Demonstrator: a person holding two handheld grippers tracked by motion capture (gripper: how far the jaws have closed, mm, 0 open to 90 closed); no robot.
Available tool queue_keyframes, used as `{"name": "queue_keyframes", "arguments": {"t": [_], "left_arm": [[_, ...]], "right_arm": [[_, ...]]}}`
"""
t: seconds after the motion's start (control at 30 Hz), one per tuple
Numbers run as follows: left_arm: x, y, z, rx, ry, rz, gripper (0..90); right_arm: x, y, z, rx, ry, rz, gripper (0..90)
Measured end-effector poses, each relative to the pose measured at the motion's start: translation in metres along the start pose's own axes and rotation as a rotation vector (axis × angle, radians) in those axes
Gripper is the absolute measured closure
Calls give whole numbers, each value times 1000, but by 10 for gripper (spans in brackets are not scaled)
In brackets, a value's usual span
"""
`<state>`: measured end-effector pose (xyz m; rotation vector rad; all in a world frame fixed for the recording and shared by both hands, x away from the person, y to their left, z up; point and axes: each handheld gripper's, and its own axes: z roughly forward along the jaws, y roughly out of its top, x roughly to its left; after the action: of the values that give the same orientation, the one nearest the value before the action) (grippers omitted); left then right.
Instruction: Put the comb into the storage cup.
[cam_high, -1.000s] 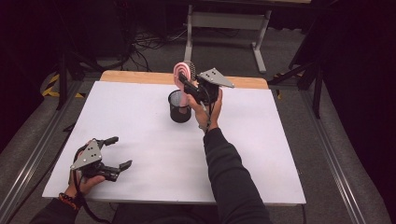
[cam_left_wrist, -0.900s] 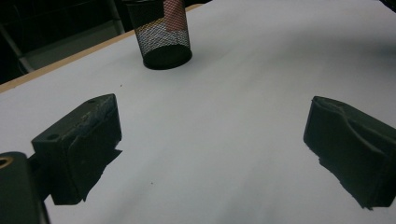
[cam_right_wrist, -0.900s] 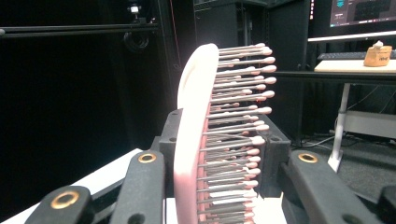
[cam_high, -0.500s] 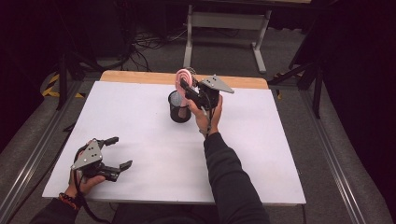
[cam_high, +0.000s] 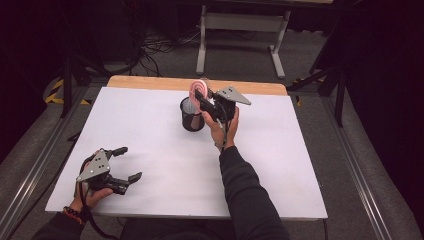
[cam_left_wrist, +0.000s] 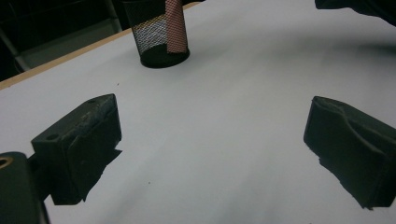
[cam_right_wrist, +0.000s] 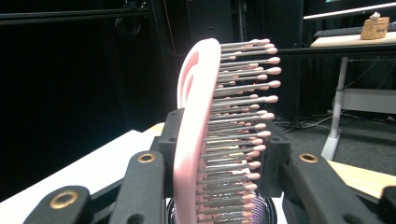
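Between the left gripper (cam_high: 121, 163) and the black mesh cup (cam_high: 191, 114) the white desk (cam_high: 150, 145) lies bare, while a pink hairbrush (cam_high: 198, 90) occupies the cup's mouth from above.

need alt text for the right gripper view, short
A pink hairbrush stands upright, clamped between the right gripper's two black jaws, its pink-tipped bristles pointing right. Its lower end sits at the mouth of a black mesh cup, with a dark room behind.
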<state>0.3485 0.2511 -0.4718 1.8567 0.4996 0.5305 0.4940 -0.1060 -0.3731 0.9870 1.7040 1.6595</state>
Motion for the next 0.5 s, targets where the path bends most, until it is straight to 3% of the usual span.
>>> {"name": "queue_keyframes", "arguments": {"t": [0.5], "left_arm": [[-1,0,2,10,-8,4,49]], "right_arm": [[-2,1,-2,35,-11,-47,585]]}}
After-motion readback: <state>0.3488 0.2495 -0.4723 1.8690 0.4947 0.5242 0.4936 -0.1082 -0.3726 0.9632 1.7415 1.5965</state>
